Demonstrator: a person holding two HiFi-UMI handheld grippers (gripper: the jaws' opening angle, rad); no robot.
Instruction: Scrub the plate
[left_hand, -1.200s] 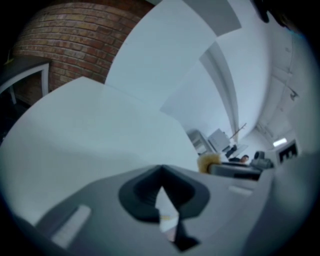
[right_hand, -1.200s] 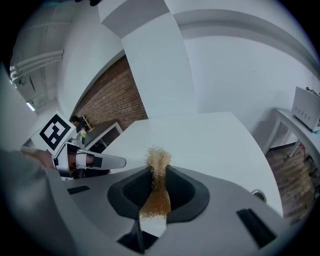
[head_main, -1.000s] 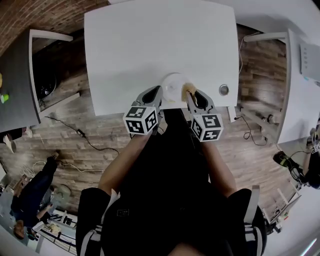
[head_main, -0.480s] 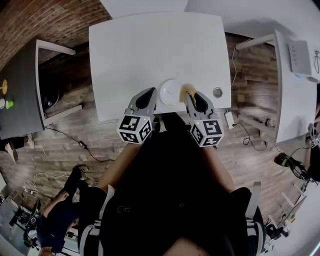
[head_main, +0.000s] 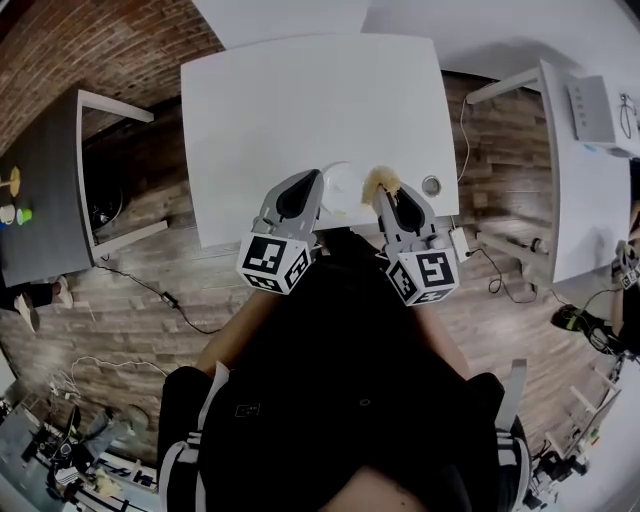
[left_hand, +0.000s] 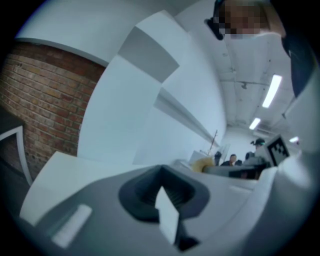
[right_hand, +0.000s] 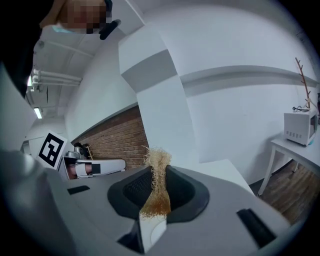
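A small white plate (head_main: 338, 184) lies near the front edge of the white table (head_main: 300, 90). My left gripper (head_main: 308, 182) sits at the plate's left rim, tilted up toward the wall, jaws shut with nothing visible between them (left_hand: 162, 189); whether it touches the plate I cannot tell. My right gripper (head_main: 386, 196) is at the plate's right rim, shut on a tan fibrous scrubber (head_main: 380, 180). The scrubber's tuft (right_hand: 156, 167) sticks out past the pads. The plate is hidden in both gripper views.
A small round metal thing (head_main: 431, 185) sits on the table right of the right gripper. A dark table (head_main: 40, 190) stands at the left, a white side table (head_main: 590, 150) with a box at the right. Cables trail over the wooden floor (head_main: 150, 290).
The head camera has shifted, so the table sits a little differently in view. Both grippers stay at the plate's two sides; the left one pulled back slightly, then came close again.
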